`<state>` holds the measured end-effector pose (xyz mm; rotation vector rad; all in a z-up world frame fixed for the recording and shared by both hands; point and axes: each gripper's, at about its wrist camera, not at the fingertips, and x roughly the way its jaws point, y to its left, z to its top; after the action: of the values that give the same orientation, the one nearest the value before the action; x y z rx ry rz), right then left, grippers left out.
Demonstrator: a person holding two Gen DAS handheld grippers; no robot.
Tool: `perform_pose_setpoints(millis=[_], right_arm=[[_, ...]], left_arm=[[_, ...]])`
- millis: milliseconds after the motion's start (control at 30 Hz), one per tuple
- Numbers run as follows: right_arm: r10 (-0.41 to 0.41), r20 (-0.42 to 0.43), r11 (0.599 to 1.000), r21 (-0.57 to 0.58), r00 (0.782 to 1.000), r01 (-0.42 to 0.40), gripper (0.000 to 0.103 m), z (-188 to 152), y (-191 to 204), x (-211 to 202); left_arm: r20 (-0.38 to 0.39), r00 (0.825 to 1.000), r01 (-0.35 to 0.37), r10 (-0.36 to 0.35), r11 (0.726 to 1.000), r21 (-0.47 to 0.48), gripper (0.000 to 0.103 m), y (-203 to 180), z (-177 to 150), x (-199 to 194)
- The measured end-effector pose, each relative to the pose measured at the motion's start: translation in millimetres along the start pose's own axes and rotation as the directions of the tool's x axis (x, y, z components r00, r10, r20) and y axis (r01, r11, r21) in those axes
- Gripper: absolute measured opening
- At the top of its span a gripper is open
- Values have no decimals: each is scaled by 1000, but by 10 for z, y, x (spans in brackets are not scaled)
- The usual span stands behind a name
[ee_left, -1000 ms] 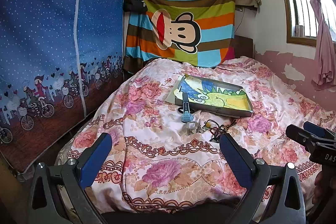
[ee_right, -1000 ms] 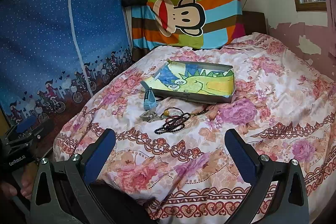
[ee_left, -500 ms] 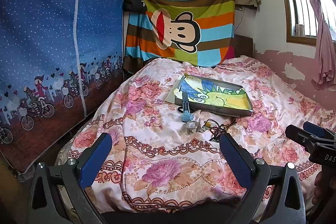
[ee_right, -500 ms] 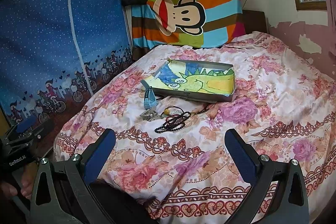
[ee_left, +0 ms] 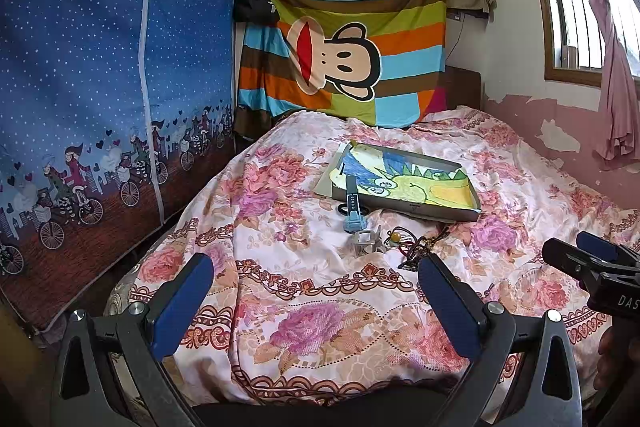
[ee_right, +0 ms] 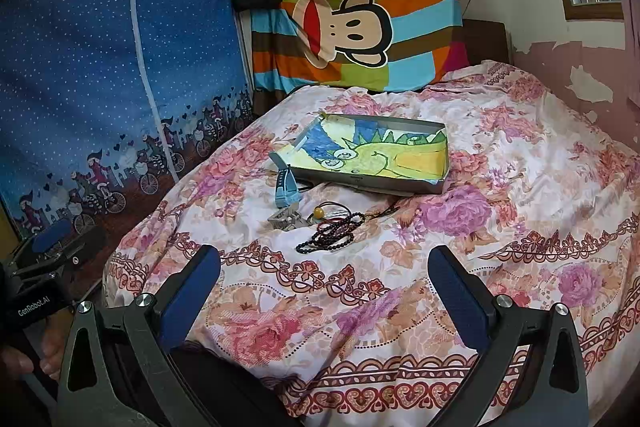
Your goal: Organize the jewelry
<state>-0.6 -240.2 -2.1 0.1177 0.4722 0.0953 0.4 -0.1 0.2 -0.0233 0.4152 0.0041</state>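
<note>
On the floral bedspread lies a shallow grey tray (ee_left: 404, 205) (ee_right: 372, 183) lined with a dinosaur drawing. In front of it sit a light-blue watch (ee_left: 353, 205) (ee_right: 285, 187), a silver watch (ee_left: 366, 239) (ee_right: 286, 218), a dark bead string (ee_right: 332, 233) (ee_left: 418, 251) and a cord with an amber bead (ee_right: 318, 213) (ee_left: 395, 236). My left gripper (ee_left: 312, 303) hangs open, well short of the jewelry. My right gripper (ee_right: 324, 295) is open too, also short of the pile. Neither holds anything.
A blue fabric wardrobe (ee_left: 100, 87) stands along the bed's left side. A striped monkey blanket (ee_left: 348, 47) hangs at the head. The pink wall and window (ee_left: 580, 27) are on the right. The other gripper shows at each view's edge.
</note>
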Motion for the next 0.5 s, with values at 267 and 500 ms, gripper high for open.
perform_pose_setpoints(millis=[267, 500], right_arm=[[0, 0, 1000, 1, 1000, 0, 102, 0, 1, 1], [0, -1, 1000, 1, 1000, 0, 102, 2, 0, 0]], left_arm=[[-1, 1000, -1, 1, 1000, 0, 103, -1, 0, 0], [-1, 1000, -2, 2, 1000, 1, 103, -1, 0, 0]])
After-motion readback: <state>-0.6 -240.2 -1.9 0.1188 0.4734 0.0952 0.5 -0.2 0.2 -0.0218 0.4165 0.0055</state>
